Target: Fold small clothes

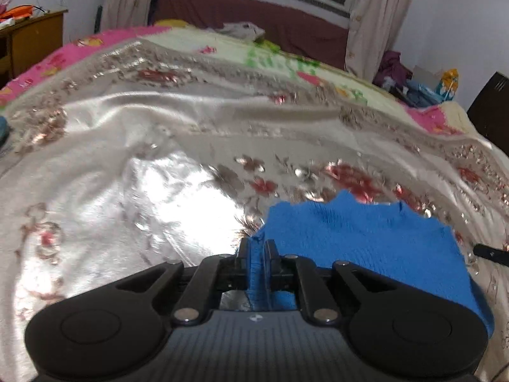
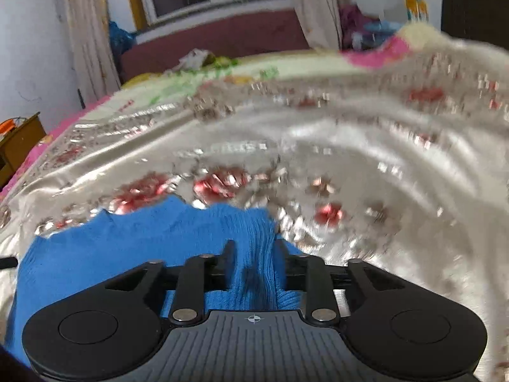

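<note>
Left wrist view: the left tongs (image 1: 257, 245) are nearly closed, pinching a bunched edge of a blue garment (image 1: 356, 238). The garment spreads to the right over a shiny silver floral bedspread (image 1: 133, 146) on a bed.

Right wrist view, blurred: the right tongs (image 2: 254, 248) are partly open, with a fold of the garment (image 2: 127, 254) between the fingers; I cannot tell whether they press it. The garment spreads left across the bedspread (image 2: 366, 146).
</note>
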